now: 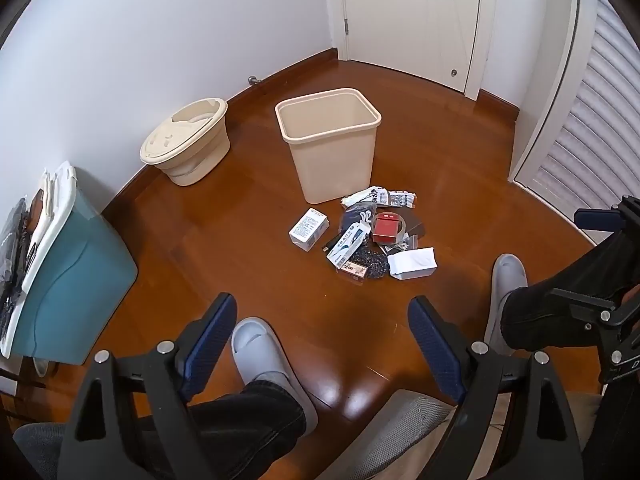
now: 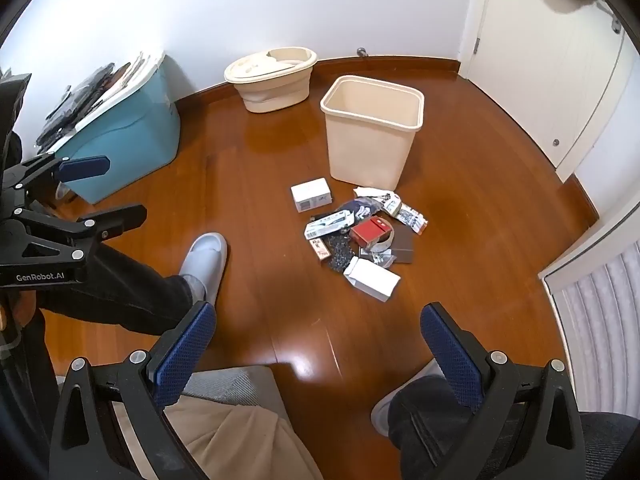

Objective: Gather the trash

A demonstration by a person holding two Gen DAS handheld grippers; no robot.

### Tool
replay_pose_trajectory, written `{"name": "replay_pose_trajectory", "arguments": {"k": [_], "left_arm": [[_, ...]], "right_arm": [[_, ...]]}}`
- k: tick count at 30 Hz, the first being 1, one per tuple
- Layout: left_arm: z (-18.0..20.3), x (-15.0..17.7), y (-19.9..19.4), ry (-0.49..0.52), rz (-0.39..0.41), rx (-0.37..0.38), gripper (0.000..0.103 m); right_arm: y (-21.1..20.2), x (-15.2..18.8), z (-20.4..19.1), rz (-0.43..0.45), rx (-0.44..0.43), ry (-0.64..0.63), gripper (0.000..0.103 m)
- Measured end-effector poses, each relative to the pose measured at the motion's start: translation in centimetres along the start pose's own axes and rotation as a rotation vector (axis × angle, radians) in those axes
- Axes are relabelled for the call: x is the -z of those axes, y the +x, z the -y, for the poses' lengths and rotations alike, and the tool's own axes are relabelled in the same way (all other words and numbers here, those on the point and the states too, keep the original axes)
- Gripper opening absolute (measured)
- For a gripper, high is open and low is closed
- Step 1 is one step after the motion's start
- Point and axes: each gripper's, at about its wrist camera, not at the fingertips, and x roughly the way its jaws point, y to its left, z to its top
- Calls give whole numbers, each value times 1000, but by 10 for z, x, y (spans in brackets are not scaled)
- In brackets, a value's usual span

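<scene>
Fingers stood wide apart on both tools: our left gripper (image 1: 322, 328) held nothing between its blue pads (image 1: 210, 330), and our right gripper (image 2: 316, 340) was just as open and just as empty, both raised well above the wooden floor (image 1: 440, 152) with our slippered feet (image 1: 260, 348) showing below them. Beyond the fingertips, well apart from either tool, lay the trash pile (image 1: 366, 234): a white carton (image 1: 309, 229) at its left edge, a white box (image 2: 372, 279) on the side nearest us, a red box (image 2: 371, 230) sitting in a tape roll near the middle, and dark wrappers and printed packets overlapping one another. Just behind the pile stood the beige bin (image 1: 330, 142), upright, open-topped and, as far as we could see into it, holding nothing. We judged collecting had not begun, and that this was the approach step. The next move called for lowering one gripper to a loose outlying piece, probably a white box, closing on it squarely, then carrying it over the bin's rim.
</scene>
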Motion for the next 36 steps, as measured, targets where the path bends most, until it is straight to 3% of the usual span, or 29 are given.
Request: {"name": "replay_pose_trajectory", "arguments": {"k": [36], "left_arm": [[0,1,5,2,-21,4,88]], "right_arm": [[-4,-1,5,37,1,30,103]]}}
